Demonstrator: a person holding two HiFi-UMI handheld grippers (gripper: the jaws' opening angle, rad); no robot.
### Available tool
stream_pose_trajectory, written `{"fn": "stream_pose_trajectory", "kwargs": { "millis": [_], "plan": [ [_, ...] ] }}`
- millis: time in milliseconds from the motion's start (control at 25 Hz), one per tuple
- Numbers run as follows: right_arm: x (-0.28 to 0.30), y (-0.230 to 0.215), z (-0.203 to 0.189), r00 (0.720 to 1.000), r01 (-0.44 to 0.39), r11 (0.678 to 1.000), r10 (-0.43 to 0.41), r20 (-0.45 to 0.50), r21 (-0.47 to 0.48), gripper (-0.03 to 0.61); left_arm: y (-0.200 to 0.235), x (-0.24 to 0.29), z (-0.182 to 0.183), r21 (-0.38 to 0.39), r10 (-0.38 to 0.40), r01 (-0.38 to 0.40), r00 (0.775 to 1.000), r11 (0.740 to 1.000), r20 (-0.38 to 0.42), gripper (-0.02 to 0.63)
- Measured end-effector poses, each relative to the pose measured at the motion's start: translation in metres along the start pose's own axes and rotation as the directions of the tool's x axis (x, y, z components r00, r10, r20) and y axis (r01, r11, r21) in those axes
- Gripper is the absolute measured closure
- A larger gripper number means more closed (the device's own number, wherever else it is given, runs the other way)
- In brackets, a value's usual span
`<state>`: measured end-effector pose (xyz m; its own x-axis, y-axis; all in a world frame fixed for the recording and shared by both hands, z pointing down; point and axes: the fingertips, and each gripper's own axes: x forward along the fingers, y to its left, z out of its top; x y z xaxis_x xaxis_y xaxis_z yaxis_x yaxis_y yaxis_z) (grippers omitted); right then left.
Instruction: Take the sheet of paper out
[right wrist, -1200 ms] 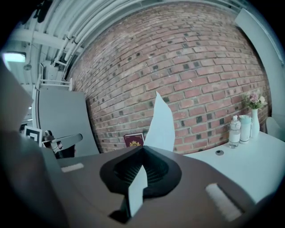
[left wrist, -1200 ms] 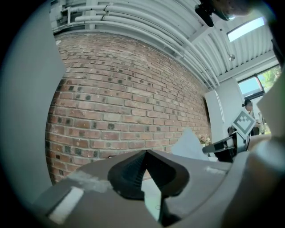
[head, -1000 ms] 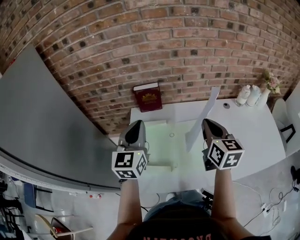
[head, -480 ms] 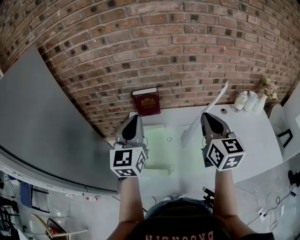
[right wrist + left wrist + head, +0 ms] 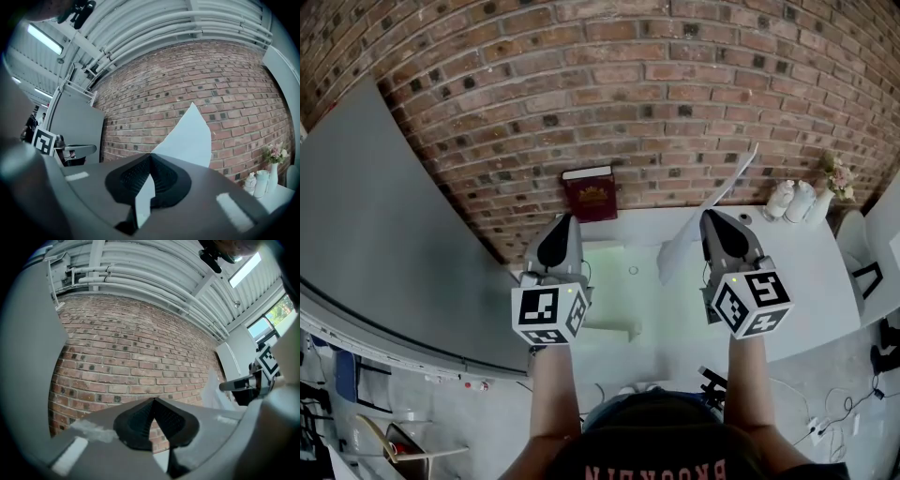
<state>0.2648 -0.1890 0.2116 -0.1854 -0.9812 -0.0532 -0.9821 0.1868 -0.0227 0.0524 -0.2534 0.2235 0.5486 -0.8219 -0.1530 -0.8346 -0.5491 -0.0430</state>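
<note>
The white sheet of paper (image 5: 705,213) hangs in the air, pinched at its lower edge, and slants up to the right in front of the brick wall. My right gripper (image 5: 709,216) is shut on it; in the right gripper view the sheet (image 5: 185,138) passes between the closed pads (image 5: 161,176) and fans out above them. My left gripper (image 5: 564,219) is held at about the same height to the left, apart from the sheet. Its jaws (image 5: 153,400) meet with nothing between them. A pale greenish flat sleeve (image 5: 614,286) lies on the white table (image 5: 806,272) below.
A dark red book (image 5: 591,197) stands against the brick wall at the table's back. White bottles (image 5: 783,199) and a small vase of flowers (image 5: 830,187) sit at the back right. A large grey panel (image 5: 384,234) stands to the left.
Both grippers have risen together. The sheet has gone up with the right gripper, and its top corner now stands higher against the bricks.
</note>
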Motion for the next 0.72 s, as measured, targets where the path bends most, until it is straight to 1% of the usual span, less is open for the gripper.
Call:
{"fn": "stream_pose_trajectory", "kwargs": {
  "millis": [280, 400, 720],
  "plan": [
    [-0.008, 0.002, 0.007, 1.0, 0.022, 0.998, -0.021, 0.021, -0.054, 0.577, -0.005, -0.006, 0.005, 0.021, -0.019, 0.019, 1.0, 1.0, 0.004, 0.614],
    [-0.011, 0.005, 0.009, 0.999, 0.024, 0.998, -0.022, 0.032, -0.066, 0.577, -0.005, -0.01, 0.008, 0.026, -0.02, 0.02, 1.0, 0.999, 0.007, 0.614],
    [-0.021, 0.015, 0.011, 0.998, 0.033, 0.99, -0.025, 0.055, -0.14, 0.577, -0.007, -0.018, 0.011, 0.061, -0.016, 0.015, 1.0, 0.998, 0.009, 0.614]
  ]
}}
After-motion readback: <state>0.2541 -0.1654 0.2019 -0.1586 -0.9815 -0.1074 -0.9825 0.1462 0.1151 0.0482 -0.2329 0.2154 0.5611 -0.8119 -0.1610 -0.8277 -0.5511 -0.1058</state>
